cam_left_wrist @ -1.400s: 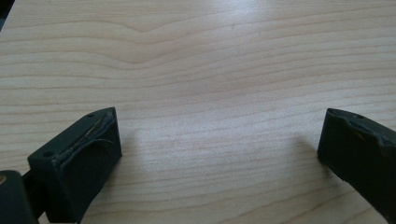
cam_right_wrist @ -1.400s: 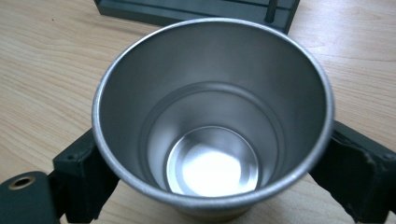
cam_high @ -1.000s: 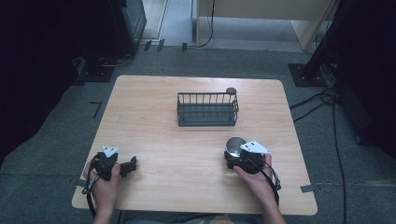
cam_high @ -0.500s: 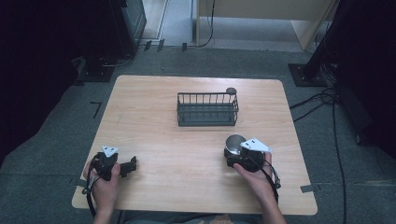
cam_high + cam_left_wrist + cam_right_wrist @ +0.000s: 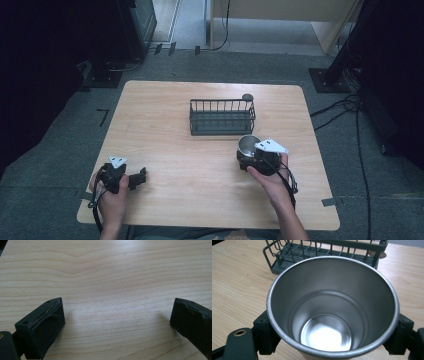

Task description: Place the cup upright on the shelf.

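Cup (image 5: pixel 248 145) just before rack (image 5: pixel 222 117), on table (image 5: pixel 200 170).

Place: a lab or test room set up for recording, not a home.
Bench: a plain wooden bench (image 5: pixel 165 125) stood alone on grey carpet (image 5: pixel 60 150).
Floor: tape marks (image 5: pixel 103 116) sat beside the bench, and loose cables (image 5: pixel 350 107) trailed across the carpet at the right.
Surroundings: dark stands with flat bases (image 5: pixel 327 80) and black equipment (image 5: pixel 137 22) ringed the bench.

A pale wooden tabletop (image 5: pixel 165 115) stands mid-frame on grey carpet (image 5: pixel 60 130); dark stands flank the upper corners, cables (image 5: pixel 350 107) trail right.
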The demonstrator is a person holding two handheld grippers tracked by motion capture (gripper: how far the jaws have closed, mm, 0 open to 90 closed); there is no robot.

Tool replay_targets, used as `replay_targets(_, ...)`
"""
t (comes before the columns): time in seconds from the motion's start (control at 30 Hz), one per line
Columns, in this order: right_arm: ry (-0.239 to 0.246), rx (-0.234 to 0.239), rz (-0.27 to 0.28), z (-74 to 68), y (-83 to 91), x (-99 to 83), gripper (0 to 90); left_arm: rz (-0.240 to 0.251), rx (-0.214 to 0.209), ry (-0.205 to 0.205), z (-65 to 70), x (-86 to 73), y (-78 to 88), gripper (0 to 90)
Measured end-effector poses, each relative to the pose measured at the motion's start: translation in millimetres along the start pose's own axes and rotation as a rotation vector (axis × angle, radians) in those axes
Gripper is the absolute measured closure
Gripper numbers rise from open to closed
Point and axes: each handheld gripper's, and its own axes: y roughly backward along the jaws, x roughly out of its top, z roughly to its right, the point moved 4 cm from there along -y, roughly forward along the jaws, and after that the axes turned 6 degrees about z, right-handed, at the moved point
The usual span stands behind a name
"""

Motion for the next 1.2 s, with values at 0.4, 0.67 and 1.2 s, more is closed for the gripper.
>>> replay_targets(0.4, 0.018, 0.003, 0.023, -2.1, -5.8, 28.1, 18.0, 0.000, 0.000, 0.000, 0.0, 0.0, 0.0, 0.0)
replay_targets(0.67, 0.023, 0.002, 0.032, -3.0, -11.1, 43.0, 18.0, -0.001, 0.000, -0.001, 0.0, 0.0, 0.0, 0.0)
replay_targets(1.2, 0.020, -0.005, 0.045, -3.7, -23.8, 72.3, 18.0, 0.001, 0.000, 0.002, 0.1, 0.1, -0.1, 0.0)
